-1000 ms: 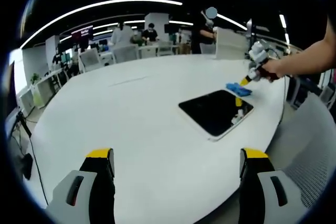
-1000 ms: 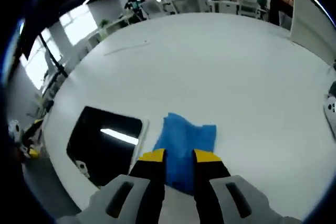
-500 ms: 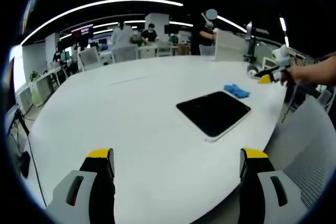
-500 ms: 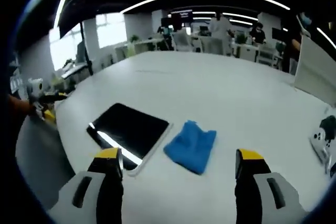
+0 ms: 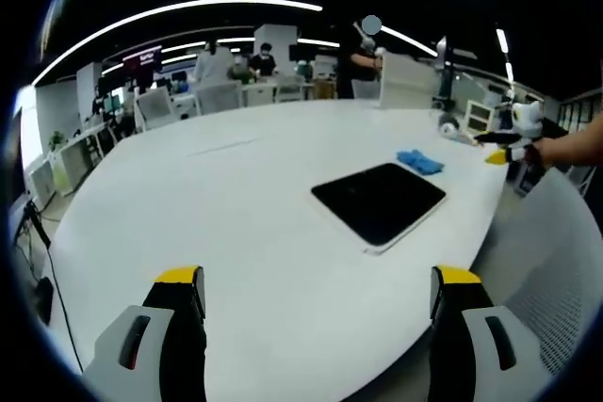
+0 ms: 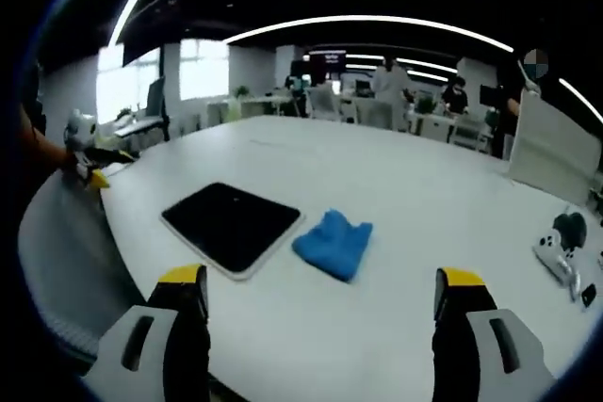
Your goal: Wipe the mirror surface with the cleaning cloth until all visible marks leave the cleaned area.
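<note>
My left gripper (image 5: 316,327) hangs over the near edge of the white counter (image 5: 236,223), its fingers (image 5: 177,313) spread wide with nothing between them. My right gripper (image 6: 320,327) is held the same way above the counter's opposite edge, fingers (image 6: 459,317) parted and empty. The mirror (image 5: 379,201), a dark rectangular panel with a pale rim, lies flat on the counter toward its far right side in the left gripper view. The cleaning cloth (image 5: 419,161), blue and crumpled, rests on the counter just beside the mirror's far corner (in the right gripper view it sits just right of the mirror (image 6: 232,225), cloth (image 6: 334,243) and rim close, contact unclear). My right gripper (image 5: 513,143) also appears at the right of the left gripper view, off the counter's edge. A small white device (image 6: 563,253) lies near the counter's right edge.
</note>
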